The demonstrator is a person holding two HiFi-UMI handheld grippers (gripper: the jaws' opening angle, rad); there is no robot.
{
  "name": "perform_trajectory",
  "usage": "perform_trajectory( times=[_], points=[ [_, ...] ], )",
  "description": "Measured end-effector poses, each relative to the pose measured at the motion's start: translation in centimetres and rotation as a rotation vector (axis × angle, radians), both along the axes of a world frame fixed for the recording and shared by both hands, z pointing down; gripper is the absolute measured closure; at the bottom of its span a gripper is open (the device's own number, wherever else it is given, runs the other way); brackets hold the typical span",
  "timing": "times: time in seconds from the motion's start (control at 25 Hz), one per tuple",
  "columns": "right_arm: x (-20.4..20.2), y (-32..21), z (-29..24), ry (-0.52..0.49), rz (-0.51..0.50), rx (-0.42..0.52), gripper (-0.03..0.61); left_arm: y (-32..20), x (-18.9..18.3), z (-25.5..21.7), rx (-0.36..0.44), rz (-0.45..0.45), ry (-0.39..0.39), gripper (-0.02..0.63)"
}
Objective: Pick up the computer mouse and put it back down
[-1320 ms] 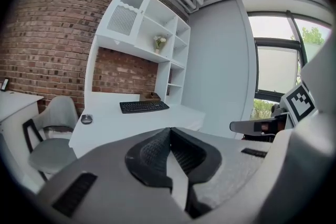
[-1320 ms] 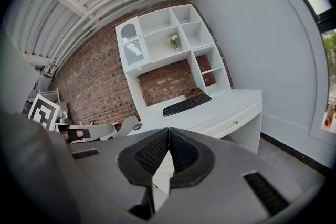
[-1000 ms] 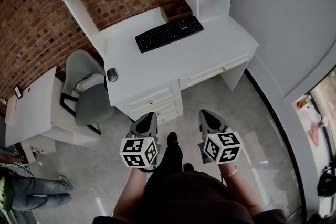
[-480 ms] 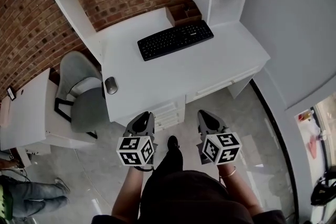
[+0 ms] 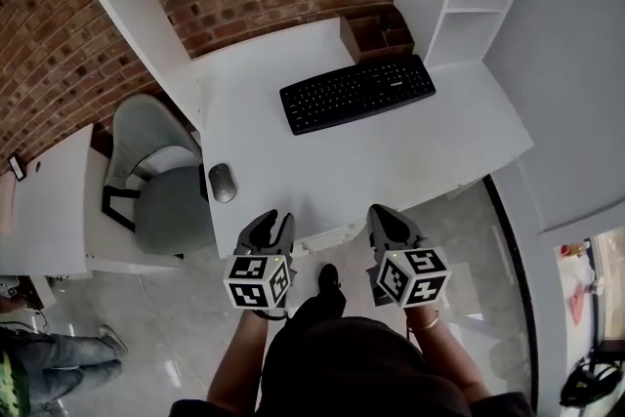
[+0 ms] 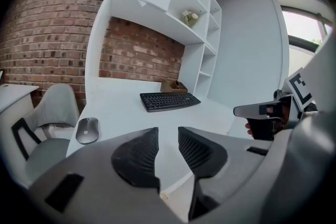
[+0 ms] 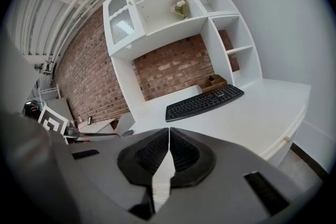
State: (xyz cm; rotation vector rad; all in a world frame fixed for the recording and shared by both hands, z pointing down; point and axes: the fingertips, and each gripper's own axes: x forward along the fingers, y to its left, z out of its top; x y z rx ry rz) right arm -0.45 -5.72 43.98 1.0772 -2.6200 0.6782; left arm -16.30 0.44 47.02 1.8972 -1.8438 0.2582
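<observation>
The grey computer mouse (image 5: 223,182) lies near the left front corner of the white desk (image 5: 322,166); in the left gripper view the mouse (image 6: 87,130) sits ahead and to the left of the jaws. My left gripper (image 5: 272,222) hovers at the desk's front edge, to the right of the mouse and short of it. Its jaws have just been opening, and the narrow gap in my left gripper (image 6: 168,138) holds nothing. My right gripper (image 5: 387,218) is beside it at the same edge. In its own view my right gripper (image 7: 169,137) is shut and empty.
A black keyboard (image 5: 357,93) lies mid-desk, with a brown box (image 5: 379,34) behind it by the brick wall. A grey chair (image 5: 161,181) stands left of the desk beside a low white side table (image 5: 49,210). Another person's legs (image 5: 59,361) show at lower left.
Both grippers have come forward to the desk's front edge, so the desk and mouse appear nearer. The left jaws have parted slightly; the right jaws stay together.
</observation>
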Motion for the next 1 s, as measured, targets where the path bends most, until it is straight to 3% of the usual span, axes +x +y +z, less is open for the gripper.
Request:
perform_trajectory(
  times=[0.48,1.0],
  points=[
    [-8.2,-4.1,1.2,0.046,-0.083,-0.025,0.575,-3.0,-7.1,1.8,-0.042,-0.082,0.003,0.477],
    [-14.8,-6.4,1.3,0.06,-0.24,-0.008,0.575,-1.5,-14.4,3.0,-0.104,-0.343,-0.03,0.417]
  ],
)
